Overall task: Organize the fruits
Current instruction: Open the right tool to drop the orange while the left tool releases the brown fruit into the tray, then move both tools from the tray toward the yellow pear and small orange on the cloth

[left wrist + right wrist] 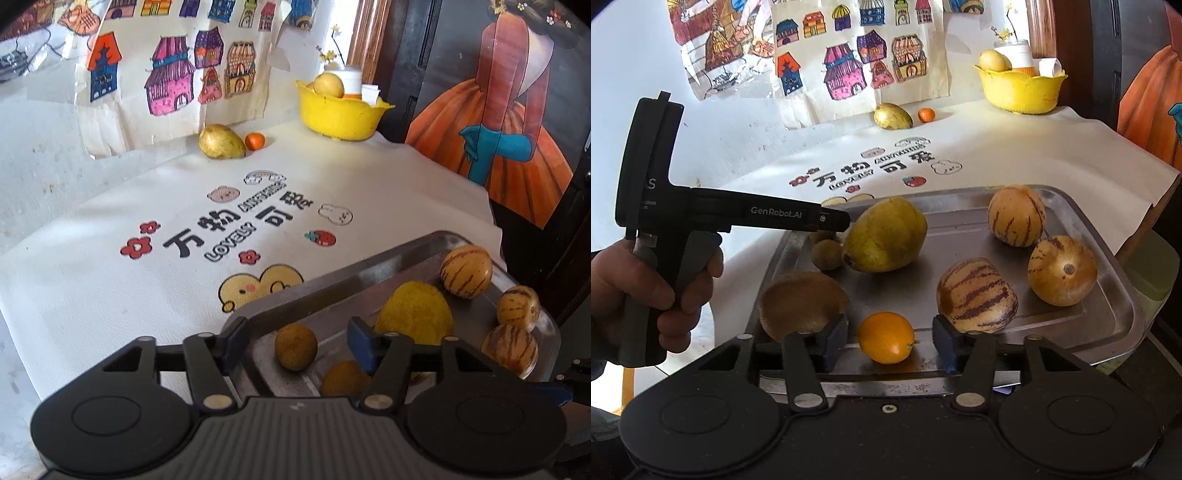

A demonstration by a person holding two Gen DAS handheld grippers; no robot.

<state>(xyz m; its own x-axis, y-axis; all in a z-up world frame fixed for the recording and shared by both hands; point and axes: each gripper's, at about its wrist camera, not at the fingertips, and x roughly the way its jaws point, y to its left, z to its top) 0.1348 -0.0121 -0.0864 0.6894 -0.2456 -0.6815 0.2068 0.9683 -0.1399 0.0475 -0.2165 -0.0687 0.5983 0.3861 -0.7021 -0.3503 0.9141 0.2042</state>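
Orange and small, the mandarin (885, 337) lies on the steel tray (1108, 325) at its near edge, straddled by the right gripper (886, 341), whose jaws stand released and wide on either side, touching nothing. To do this well, I judge the jaws should drop low around the fruit's middle and clench gently, since it would roll easily on bare metal. A striped melon (977, 295) sits just beside the right jaw, and a kiwi (803, 304) by the left one, so either could be nudged. The left gripper (293, 345) hovers released over the tray's left edge, near a mango (884, 240). A yellow bowl (1021, 92) waits at the table's far corner.
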